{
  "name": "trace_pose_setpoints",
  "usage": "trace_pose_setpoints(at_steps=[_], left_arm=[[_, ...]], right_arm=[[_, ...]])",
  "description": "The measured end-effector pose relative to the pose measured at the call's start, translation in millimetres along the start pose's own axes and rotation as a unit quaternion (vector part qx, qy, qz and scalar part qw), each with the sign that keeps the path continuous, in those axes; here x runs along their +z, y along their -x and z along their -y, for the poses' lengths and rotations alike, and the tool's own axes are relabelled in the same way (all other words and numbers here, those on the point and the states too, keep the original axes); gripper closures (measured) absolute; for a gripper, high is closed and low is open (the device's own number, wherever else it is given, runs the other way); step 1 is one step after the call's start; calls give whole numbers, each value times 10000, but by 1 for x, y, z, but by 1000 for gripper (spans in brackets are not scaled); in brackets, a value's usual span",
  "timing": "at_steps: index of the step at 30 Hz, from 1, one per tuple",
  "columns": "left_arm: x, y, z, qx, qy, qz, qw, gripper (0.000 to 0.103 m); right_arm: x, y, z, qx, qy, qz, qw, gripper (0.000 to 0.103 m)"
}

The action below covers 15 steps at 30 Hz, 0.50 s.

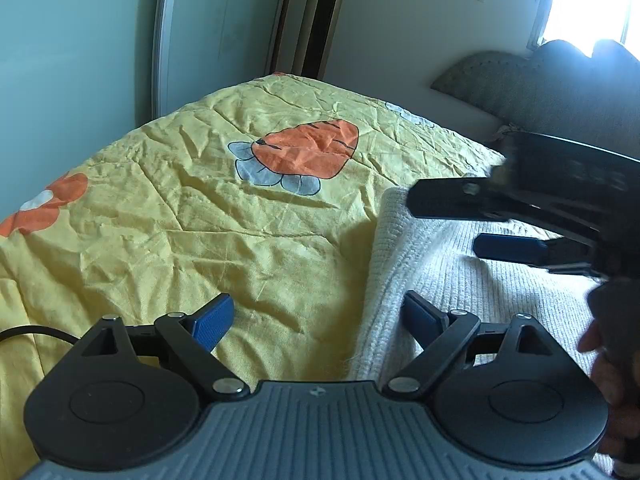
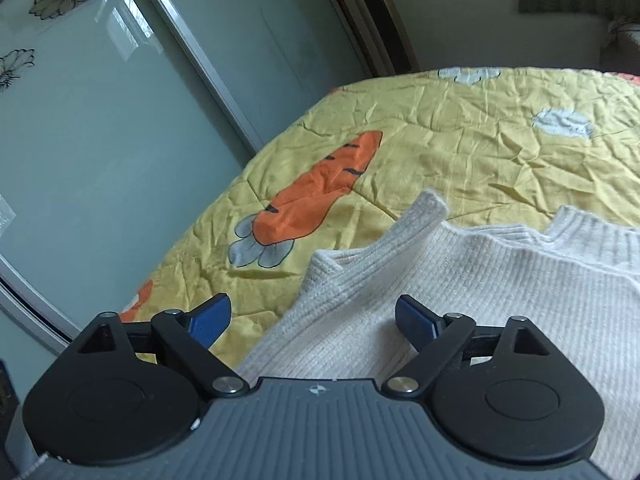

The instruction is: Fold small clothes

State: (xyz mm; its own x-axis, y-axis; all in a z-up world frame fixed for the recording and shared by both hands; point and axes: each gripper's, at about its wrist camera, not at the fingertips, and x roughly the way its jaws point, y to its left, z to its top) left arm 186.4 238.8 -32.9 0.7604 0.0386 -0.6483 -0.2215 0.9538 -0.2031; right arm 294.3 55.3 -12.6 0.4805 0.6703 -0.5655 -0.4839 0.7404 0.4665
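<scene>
Sweater point(image 2: 460, 280) lies flat on bed point(image 1: 200, 220), cream knit, near right side. Left tool point(image 1: 318, 320) wide, holding nothing, over sweater's left edge. Right tool point(image 2: 312, 320) wide too, above sweater. Looks like step before a fold: next, pinch an edge. Lots of open bed to left.

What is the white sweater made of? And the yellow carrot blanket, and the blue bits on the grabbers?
Sweater: soft ribbed knit, probably wool or cotton yarn; rows of ridges show. Blanket: thin woven cloth, likely cotton, matte and crinkly with stitched lines. Blue pads: look like rubber with a fine bumpy grip texture.
</scene>
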Motion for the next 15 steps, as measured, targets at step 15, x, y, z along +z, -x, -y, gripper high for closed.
trace_pose_setpoints(at_steps=[15], left_arm=[[5,6,-12,-425,408,-101,9982,12]], right_arm=[[-105,119,-32,-1523,1808,722,9690,3]])
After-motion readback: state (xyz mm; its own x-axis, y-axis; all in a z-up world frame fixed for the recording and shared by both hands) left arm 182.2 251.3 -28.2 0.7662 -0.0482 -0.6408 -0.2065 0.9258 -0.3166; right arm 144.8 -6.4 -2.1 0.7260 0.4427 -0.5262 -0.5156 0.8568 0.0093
